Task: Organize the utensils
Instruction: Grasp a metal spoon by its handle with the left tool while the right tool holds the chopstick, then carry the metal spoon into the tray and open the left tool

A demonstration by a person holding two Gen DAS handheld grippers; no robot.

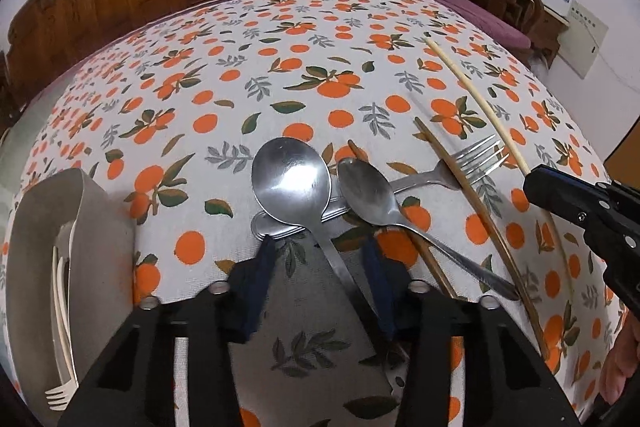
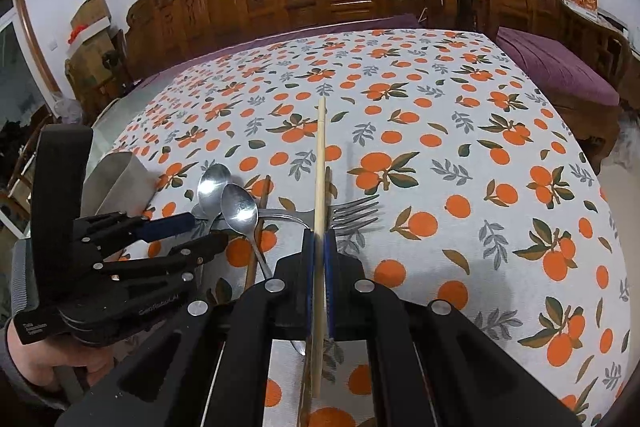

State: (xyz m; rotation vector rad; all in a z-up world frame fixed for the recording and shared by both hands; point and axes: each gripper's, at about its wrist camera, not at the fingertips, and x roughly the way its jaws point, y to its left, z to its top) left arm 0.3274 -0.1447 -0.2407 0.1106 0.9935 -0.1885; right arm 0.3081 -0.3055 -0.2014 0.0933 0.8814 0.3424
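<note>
Steel cutlery lies heaped on the orange-print tablecloth [image 1: 280, 59]: large spoon [image 1: 291, 179], small spoon [image 1: 366, 193] and fork [image 1: 460, 163] overlapping, a dark chopstick [image 1: 460, 187] across the fork's neck.
Left wrist view: left gripper [image 1: 320, 267] low over the cloth, pointing along the table, blue pads spread wide, holding nothing. The large spoon's handle runs between them. Grey holder [image 1: 92, 227] just to the left, with pale utensils and a white fork [image 1: 60, 395] inside. Risk: closing here may also catch the flat steel handle under the spoon bowl, or drag the small spoon touching it, since the pieces rest on each other.
Right wrist view: right gripper [image 2: 319, 283] level, aimed forward down the table, pads pinched on the pale chopstick [image 2: 321, 163], which sticks out far ahead over the fork [image 2: 354, 213]. Grip sits towards the near end, so the long front end may swing or slip. The left gripper [image 2: 188, 233] is close beside it; the two could knock if both move towards the holder [image 2: 116, 179]
</note>
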